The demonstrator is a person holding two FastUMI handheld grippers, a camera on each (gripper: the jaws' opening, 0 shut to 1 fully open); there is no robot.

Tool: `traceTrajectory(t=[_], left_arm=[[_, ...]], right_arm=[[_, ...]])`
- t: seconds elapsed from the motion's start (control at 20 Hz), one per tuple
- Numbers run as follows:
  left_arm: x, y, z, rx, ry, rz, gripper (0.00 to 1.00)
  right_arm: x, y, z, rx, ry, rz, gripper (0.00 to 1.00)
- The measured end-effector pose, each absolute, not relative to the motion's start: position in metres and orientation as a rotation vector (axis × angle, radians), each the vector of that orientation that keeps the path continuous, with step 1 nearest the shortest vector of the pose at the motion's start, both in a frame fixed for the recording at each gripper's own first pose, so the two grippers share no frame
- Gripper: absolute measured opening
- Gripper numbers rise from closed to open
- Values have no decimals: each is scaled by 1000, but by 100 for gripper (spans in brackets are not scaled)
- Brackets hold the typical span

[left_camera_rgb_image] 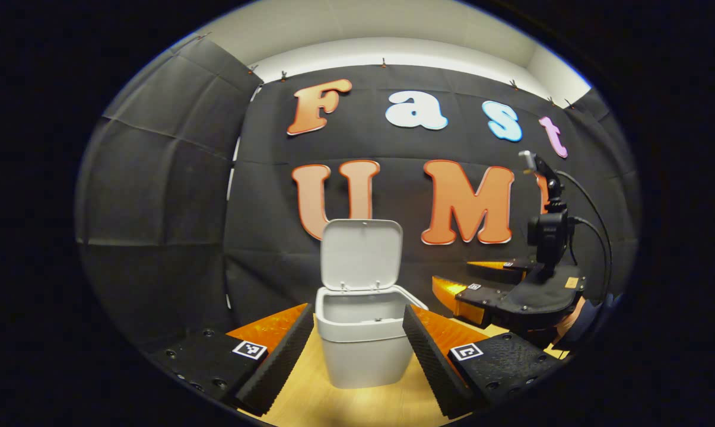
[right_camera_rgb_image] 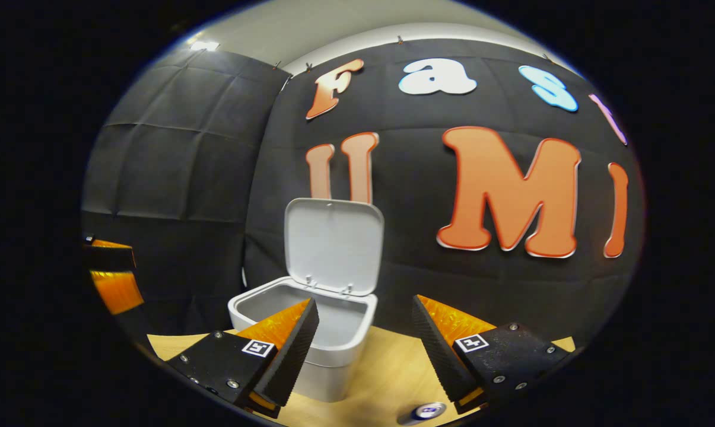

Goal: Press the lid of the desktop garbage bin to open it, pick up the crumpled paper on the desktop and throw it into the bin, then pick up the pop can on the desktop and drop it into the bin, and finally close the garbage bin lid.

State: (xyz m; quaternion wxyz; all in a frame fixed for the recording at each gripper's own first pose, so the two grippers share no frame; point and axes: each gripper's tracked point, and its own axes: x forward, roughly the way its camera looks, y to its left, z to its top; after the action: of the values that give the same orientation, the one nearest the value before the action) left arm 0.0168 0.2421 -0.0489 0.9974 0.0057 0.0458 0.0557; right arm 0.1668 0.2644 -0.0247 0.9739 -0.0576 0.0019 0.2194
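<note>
Garbage bin: on the wooden surface, lid upright, no label I can read. Pop can: top only, below my right gripper. Left gripper, fingers apart, empty; right likewise.

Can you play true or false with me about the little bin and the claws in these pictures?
1. The bin's lid is standing up open. True.
2. The left claw is squeezing the bin. False: its fingers are spread apart on either side of the bin, gripping nothing.
3. The right claw is carrying the pop can. False: the claw is open, and the can's top peeks in at the bottom edge of the right gripper view, below its fingers.
4. The bin sits on a wooden desktop. True.
5. The right claw shows in the left gripper view, to the right of the bin. True.
</note>
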Motion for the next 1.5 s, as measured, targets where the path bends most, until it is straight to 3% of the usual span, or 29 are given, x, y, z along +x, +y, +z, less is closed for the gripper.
traceTrajectory(t=[0.6,1.05,1.5], left_arm=[[66,35,-175,44,220,-205,96],[108,-13,-331,137,476,-220,98],[155,-23,-416,151,596,-189,98]], right_arm=[[123,60,-13,-33,18,156,94],[100,-22,-26,-49,89,15,94],[84,-56,-44,-74,166,-56,94]])
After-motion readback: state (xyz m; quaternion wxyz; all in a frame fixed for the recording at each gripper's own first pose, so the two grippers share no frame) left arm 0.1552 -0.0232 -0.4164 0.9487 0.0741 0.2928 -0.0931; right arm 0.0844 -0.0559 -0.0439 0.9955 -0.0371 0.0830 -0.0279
